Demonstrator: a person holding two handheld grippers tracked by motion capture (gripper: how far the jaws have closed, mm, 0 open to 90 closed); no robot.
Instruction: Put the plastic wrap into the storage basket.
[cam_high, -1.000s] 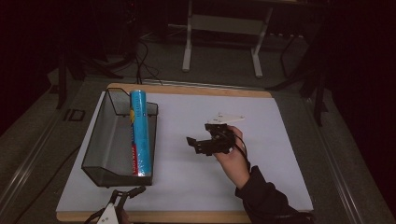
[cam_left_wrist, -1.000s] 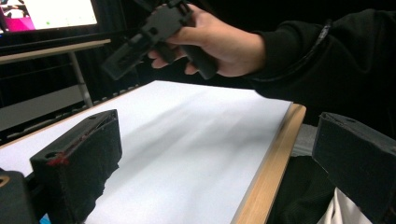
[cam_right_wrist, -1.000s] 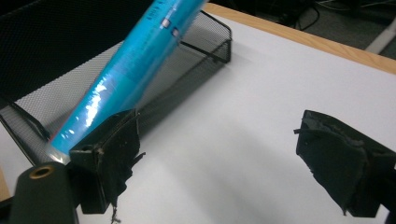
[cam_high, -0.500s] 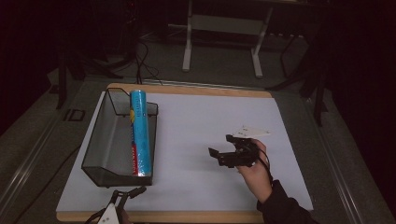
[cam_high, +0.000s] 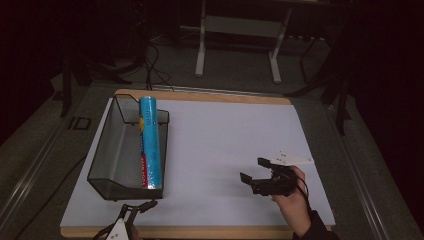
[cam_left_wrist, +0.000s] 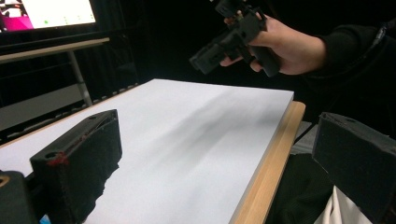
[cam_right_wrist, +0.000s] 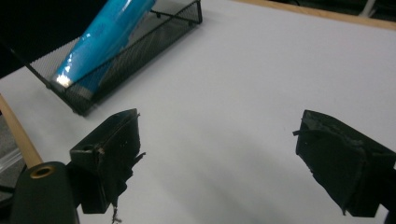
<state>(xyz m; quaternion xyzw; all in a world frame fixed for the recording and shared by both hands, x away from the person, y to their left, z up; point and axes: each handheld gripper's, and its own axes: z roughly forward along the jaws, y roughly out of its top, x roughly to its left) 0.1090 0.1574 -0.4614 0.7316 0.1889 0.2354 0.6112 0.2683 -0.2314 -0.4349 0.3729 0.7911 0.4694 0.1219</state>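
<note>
A long blue tube (cam_high: 150, 142) lies in a black wire-mesh basket (cam_high: 111, 161) at the left of the white table; in the right gripper view the tube (cam_right_wrist: 103, 37) leans out over the basket's rim (cam_right_wrist: 140, 42). My right gripper (cam_high: 254, 169) hovers open over the table's front right, held in a hand (cam_high: 292, 201), jaws pointing left with nothing between them. My left gripper (cam_high: 141, 208) sits open at the table's front edge, below the basket. In the left gripper view the right gripper (cam_left_wrist: 233, 32) hangs above the far side of the table.
The white tabletop (cam_high: 225, 140) has a wooden edge (cam_high: 200, 232) at the front. A metal stand (cam_high: 237, 30) and cables (cam_high: 150, 65) lie on the floor beyond the table. A lit screen (cam_left_wrist: 51, 14) glows at the back in the left gripper view.
My right gripper has moved away from the basket, to the right and toward the table's front edge. The left gripper and the tube have stayed put.
</note>
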